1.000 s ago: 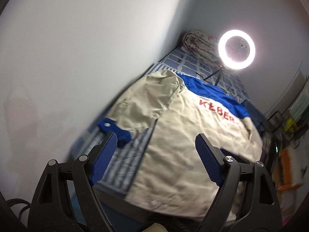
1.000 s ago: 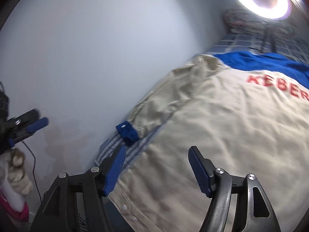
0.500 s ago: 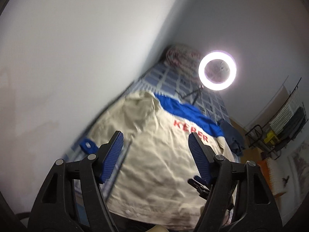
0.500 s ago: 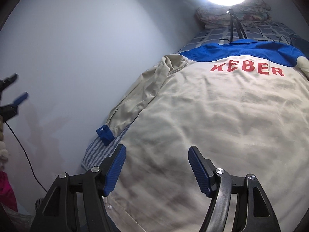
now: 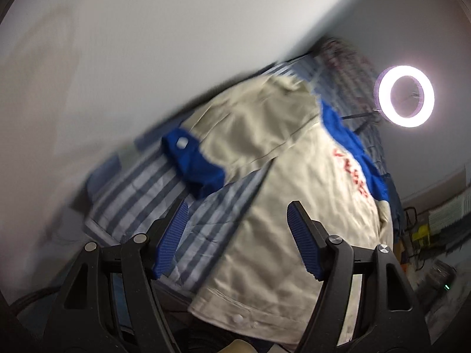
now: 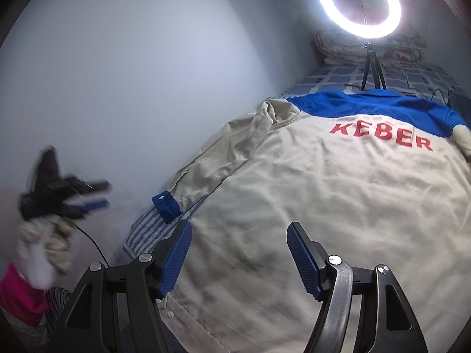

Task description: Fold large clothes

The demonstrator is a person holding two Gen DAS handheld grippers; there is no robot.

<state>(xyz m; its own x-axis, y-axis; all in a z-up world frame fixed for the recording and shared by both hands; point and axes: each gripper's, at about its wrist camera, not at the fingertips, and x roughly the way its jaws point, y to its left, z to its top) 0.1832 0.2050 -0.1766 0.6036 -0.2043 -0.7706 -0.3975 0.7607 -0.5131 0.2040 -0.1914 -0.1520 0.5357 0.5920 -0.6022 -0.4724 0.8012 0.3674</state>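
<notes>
Blue-padded fingers (image 5: 303, 247) of both grippers apart, empty, above beige jacket (image 6: 338, 194).

A lit ring light (image 6: 359, 2) glows at one o'clock in the right view, on a thin black tripod (image 6: 371, 67) standing on the bed (image 6: 329, 78). Behind it, a rolled patterned quilt (image 6: 338, 45) against the pale wall (image 6: 147, 58). Striped sheet (image 5: 141, 203) at nine o'clock in the left view, blurred clutter (image 5: 435, 223) at three.
</notes>
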